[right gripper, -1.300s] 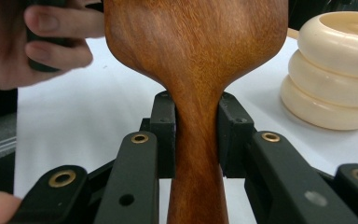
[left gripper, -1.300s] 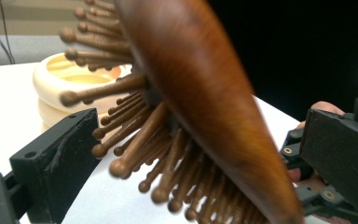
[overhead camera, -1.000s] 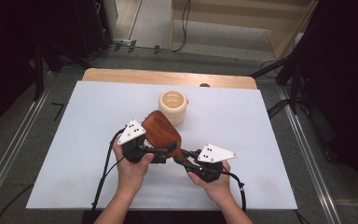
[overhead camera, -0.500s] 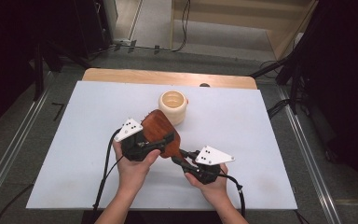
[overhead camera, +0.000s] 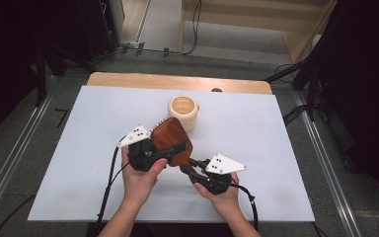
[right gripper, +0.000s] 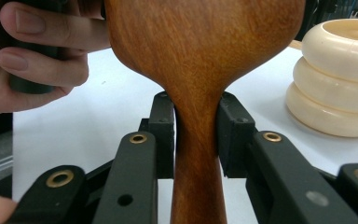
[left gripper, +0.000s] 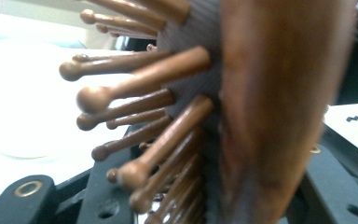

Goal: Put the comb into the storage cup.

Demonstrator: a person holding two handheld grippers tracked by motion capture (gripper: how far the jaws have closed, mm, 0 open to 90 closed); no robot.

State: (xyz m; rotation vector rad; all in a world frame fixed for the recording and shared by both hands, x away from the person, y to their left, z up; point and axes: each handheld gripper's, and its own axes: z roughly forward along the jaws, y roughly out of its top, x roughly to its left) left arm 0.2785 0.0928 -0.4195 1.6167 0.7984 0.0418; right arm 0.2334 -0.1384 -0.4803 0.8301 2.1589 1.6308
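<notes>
Wooden paddle hairbrush (overhead camera: 171, 140), reddish-brown with round-tipped wooden bristles, is held up off the white-topped bench (overhead camera: 69, 148) between 2 grippers, just in front of the middle of the bench. Its smooth back faces up and toward the person's right, and the bristles poke out on the far left side, toward the cream ribbed cup (overhead camera: 183, 111).

The right gripper (right gripper: 196, 135) has its 2 black jaws closed on the brush's narrow neck, right where the handle widens into the head. In the right gripper view the pads press against both sides of the wood, no gap at all. The person's right hand (overhead camera: 223, 197) wraps around that gripper low and to the right, with the grey three-cornered plate (overhead camera: 225, 164) on top.

The left gripper (overhead camera: 150, 150) sits at the head of the brush, held by the left hand (overhead camera: 140, 175). In the high view 1 black jaw lies across the brush's back. The left gripper view is super close up: bristles on the left, the edge of the wooden head on the right, black jaw parts either side at the bottom, so it looks clamped across the head.

That cream cup stands upright on the bench just beyond the brush, close to it.
</notes>
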